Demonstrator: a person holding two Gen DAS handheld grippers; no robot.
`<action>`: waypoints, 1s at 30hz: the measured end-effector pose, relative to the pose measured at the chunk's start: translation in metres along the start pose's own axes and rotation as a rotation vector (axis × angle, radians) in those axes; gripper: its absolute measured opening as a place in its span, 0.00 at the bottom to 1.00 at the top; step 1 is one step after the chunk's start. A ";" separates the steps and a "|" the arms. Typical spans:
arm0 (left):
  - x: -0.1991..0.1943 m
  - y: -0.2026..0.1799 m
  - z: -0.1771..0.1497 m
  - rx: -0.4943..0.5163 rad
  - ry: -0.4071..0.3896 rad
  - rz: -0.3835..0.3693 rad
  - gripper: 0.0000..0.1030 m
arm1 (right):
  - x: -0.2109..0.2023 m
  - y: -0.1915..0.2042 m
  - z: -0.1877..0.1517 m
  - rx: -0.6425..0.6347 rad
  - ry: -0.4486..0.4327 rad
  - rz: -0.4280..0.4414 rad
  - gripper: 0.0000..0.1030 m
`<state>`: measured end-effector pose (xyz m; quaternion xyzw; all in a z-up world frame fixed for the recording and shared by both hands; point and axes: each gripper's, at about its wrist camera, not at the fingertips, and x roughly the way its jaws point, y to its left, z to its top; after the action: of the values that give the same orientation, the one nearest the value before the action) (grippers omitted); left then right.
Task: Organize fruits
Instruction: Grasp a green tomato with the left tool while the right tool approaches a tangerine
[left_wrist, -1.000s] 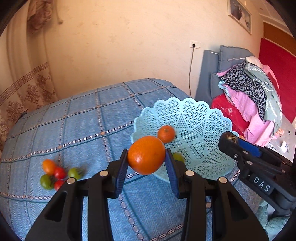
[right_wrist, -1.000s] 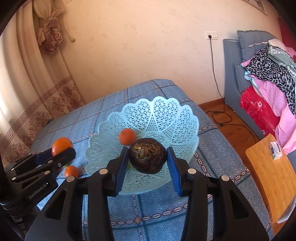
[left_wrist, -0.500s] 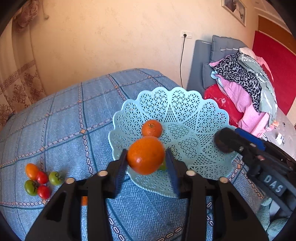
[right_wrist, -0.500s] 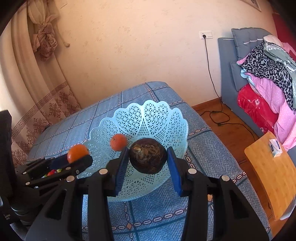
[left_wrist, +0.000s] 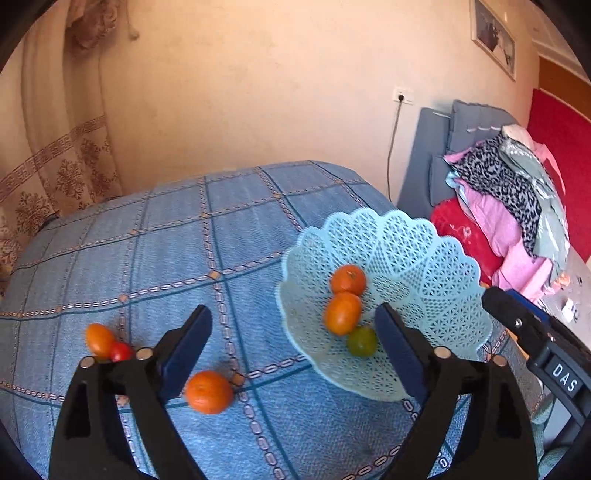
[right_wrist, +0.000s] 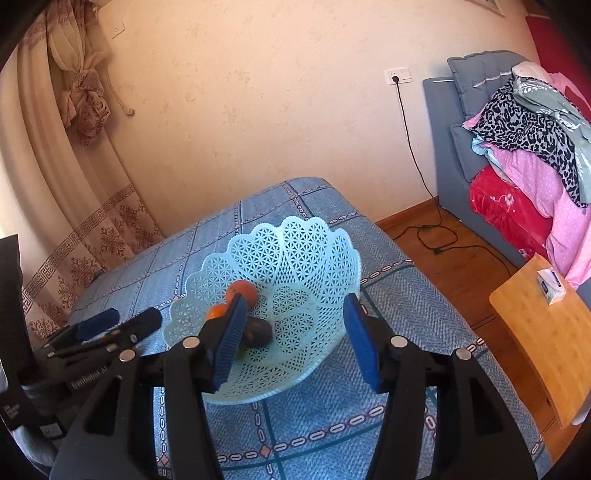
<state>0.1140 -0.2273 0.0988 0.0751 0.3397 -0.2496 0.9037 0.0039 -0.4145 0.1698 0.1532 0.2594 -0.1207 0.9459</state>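
A light blue lattice basket (left_wrist: 436, 266) sits on the blue checked tablecloth (left_wrist: 147, 258). It holds two oranges (left_wrist: 342, 313), a green tomato (left_wrist: 362, 341) and, in the right wrist view, a dark brown fruit (right_wrist: 258, 331). My left gripper (left_wrist: 291, 339) is open and empty just left of the basket. My right gripper (right_wrist: 291, 336) is open and empty above the basket (right_wrist: 295, 258). An orange (left_wrist: 209, 391) lies on the cloth by my left finger. An orange tomato (left_wrist: 99, 339) and a red tomato (left_wrist: 120, 351) lie further left.
The other gripper shows at the right edge of the left wrist view (left_wrist: 535, 343) and at the left of the right wrist view (right_wrist: 103, 332). A sofa with piled clothes (right_wrist: 532, 140) and a wooden stool (right_wrist: 546, 332) stand to the right of the table.
Both grippers have opened. The orange from my left gripper and the dark fruit from my right gripper now lie in the basket. Both grippers have pulled back.
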 end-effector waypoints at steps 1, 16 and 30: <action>-0.004 0.005 0.001 -0.009 -0.004 0.009 0.87 | -0.001 0.002 0.000 -0.003 0.000 0.004 0.55; -0.046 0.083 -0.011 -0.131 -0.018 0.139 0.94 | -0.013 0.045 -0.011 -0.063 0.002 0.053 0.71; -0.045 0.161 -0.038 -0.198 0.011 0.276 0.94 | 0.000 0.122 -0.048 -0.222 0.093 0.132 0.71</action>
<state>0.1440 -0.0590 0.0935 0.0331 0.3540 -0.0879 0.9305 0.0194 -0.2852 0.1586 0.0699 0.3041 -0.0215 0.9498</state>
